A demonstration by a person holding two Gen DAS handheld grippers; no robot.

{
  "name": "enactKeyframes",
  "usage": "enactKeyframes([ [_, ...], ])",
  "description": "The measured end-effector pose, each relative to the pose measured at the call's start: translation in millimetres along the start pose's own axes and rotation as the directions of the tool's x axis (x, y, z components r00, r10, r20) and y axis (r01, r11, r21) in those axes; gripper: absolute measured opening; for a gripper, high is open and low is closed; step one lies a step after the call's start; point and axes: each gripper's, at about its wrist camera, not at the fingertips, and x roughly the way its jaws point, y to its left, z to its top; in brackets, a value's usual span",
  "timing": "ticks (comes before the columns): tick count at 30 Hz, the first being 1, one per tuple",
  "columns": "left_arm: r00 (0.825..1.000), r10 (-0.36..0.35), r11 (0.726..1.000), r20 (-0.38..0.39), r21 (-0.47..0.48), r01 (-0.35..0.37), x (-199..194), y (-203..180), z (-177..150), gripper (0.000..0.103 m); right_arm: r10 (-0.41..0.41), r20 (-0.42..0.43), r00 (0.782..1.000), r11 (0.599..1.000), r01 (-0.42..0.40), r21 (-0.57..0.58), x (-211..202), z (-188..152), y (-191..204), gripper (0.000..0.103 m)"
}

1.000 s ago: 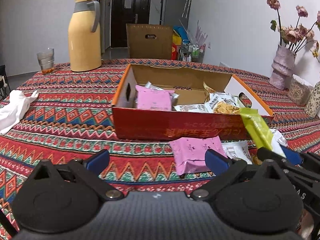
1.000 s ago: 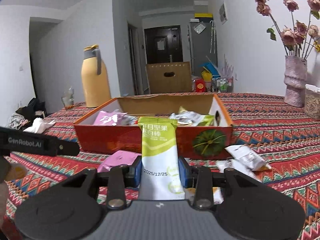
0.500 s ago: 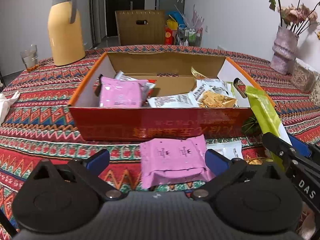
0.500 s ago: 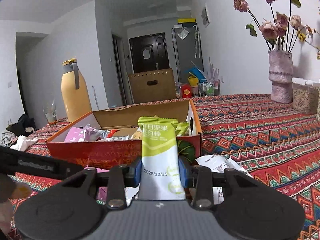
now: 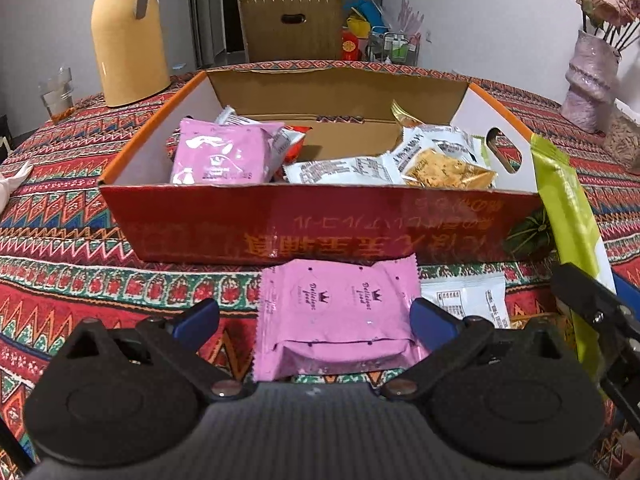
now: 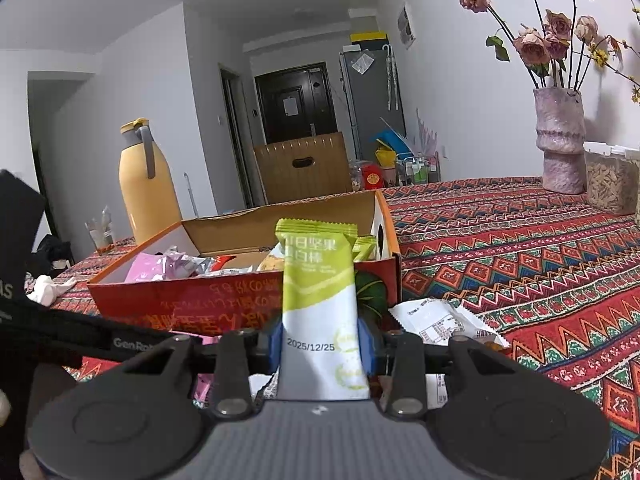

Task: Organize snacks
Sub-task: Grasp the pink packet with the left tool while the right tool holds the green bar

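While the right gripper (image 6: 322, 346) keeps its blue pads clamped on the green-and-white foil snack bar (image 6: 320, 304), held upright just in front of the near right corner of the open red cardboard box (image 5: 320, 224), the left gripper (image 5: 314, 316) has come forward and down over the last second. Its jaws stand wide apart, and the flat pink foil snack packet (image 5: 336, 316), which a second ago lay ahead of the fingers, now lies between them on the patterned red tablecloth (image 5: 80, 280), just near of the box wall. The pads do not yet press it, as far as I can see. I judge the left side ready to close and lift this packet into the box, where a matching pink packet (image 5: 222, 156) already rests at the left.
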Motion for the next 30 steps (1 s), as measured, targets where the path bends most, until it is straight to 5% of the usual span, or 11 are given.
enactKeyframes([
  [9, 1.0, -0.022, 1.0, 0.006, 0.012, 0.022, 6.8, -2.3, -7.8, 0.102, -0.002, 0.003, 1.0, 1.0, 0.002, 0.004, -0.6, -0.5, -0.5, 0.036],
  [15, 0.997, -0.058, 0.997, 0.053, 0.046, 0.056, -2.5, -6.6, -13.9, 0.072, -0.004, 0.011, 1.0, 1.0, 0.003, 0.008, -2.3, -0.8, -1.2, 0.037],
  [30, 0.988, -0.07, 0.997, 0.141, 0.041, 0.065, -19.5, -1.8, -21.3, 0.049, 0.0, 0.049, 0.999, 1.0, 0.0, 0.011, -9.0, -2.9, -1.8, 0.037],
])
